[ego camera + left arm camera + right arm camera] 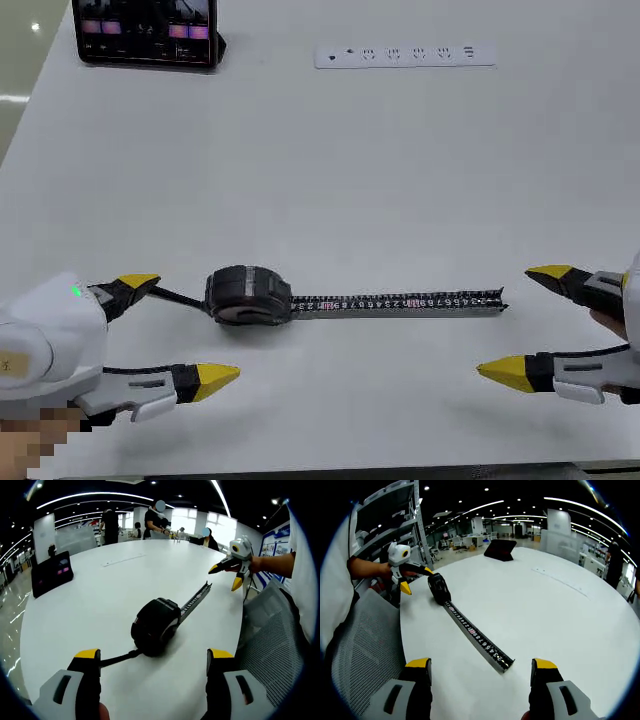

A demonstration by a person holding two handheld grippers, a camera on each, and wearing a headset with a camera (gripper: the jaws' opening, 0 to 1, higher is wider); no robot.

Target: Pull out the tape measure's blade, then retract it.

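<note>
The white table point(420, 180) is carrying the tape measure's case point(247, 295), which is sitting on its side close to your edge of the table. Your left gripper point(188, 328) is hovering just behind the case, on the side away from its mouth. Its jaws are spread wide and gripping nothing. Your right gripper point(512, 320) is waiting well away from the case, just beyond where the blade ends, and it is equally wide and empty.

The blade point(400, 302) is lying drawn out from the case's mouth, flat on the table with its numbers up, and nothing is holding it. I am judging that only a lock is keeping it out. If you are freeing that lock with the case unsteadied, you are risking the blade whipping home and the light case skidding toward the table edge just beside it.

The case is rounded, so wide jaws closing off-centre are likely to be squeezing it out sideways.

The black strap point(178, 296) is trailing from the back of the case toward one left jaw; whether it is touching, I cannot tell. If you are catching the strap alone, the case is going to swivel.

The end hook point(499, 298), farthest from the case, is thin, so a pinch there is liable to be slipping or kinking the blade.
</note>
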